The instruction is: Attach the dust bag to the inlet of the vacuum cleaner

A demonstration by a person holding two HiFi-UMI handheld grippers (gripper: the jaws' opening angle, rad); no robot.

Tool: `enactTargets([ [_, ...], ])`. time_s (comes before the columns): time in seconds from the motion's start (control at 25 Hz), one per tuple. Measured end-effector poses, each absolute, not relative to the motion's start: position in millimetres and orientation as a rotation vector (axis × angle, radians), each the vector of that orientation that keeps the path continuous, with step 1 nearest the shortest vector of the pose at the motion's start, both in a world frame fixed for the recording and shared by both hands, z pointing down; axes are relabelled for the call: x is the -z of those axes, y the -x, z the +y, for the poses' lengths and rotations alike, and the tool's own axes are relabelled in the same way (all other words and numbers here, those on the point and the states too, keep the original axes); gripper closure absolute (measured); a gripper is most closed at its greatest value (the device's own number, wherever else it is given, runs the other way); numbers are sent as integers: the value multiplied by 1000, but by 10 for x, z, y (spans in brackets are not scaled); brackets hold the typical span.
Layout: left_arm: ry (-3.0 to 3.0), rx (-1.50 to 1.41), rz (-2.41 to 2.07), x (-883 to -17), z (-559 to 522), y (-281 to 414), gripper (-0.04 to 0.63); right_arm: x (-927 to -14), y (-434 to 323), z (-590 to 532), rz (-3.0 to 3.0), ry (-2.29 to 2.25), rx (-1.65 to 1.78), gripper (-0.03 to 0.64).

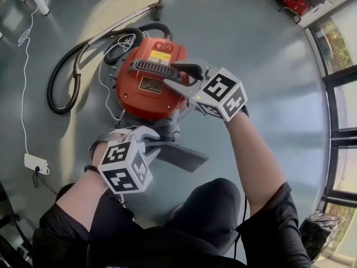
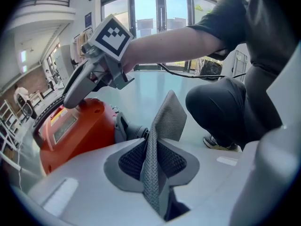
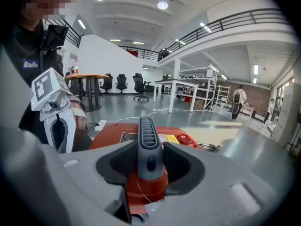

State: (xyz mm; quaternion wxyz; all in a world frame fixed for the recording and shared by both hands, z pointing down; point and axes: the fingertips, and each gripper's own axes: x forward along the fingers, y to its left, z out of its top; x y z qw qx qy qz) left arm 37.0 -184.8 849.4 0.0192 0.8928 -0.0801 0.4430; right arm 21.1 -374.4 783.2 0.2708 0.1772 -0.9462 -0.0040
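Observation:
An orange vacuum cleaner [image 1: 146,94] stands on the grey floor. My right gripper [image 1: 175,77] reaches over it from the right, shut on its ribbed grey handle [image 1: 153,68]. In the right gripper view the handle [image 3: 146,135] sits between the pads [image 3: 181,166], above the orange body [image 3: 141,192]. My left gripper [image 1: 160,143] is below the vacuum, shut on the grey mesh dust bag [image 1: 181,156]. A fold of the bag [image 2: 162,126] stands up between its pads, near the vacuum's black inlet [image 2: 129,131]. The bag's opening is hidden.
A black hose [image 1: 70,85] loops left of the vacuum, with a metal wand [image 1: 125,21] beyond it. A white cable runs down to a power adapter [image 1: 36,163] at the left. The person's knee [image 1: 215,202] is close below the bag. Window frames [image 1: 337,110] line the right side.

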Motion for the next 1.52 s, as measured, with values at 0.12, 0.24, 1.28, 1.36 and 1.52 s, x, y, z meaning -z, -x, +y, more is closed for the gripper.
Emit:
enactTargets([
  [0.12,-2717,-1319,-318,-8506,-1850,-243,509,-7831,-212,-3742,-2549,-481,17,464],
  [0.24,-2703,-1307,-360,-8505,-1863,-194,508,-7828,-210,-3742,-2547,-490,21,464],
  [1.28,-2706,-1215,-411,-8469,-2013,-332,471,-7847,-197,-3731,-2476,-536,29,462],
  [1.36,-2711,-1219,-415,-8491,-1984,-272,462,-7848,-180,-3719,-2461,-539,48,462],
  [1.52,-2712,-1285,-406,-8532,-1938,-192,402,-7874,-174,-3738,-2436,-584,87,460],
])
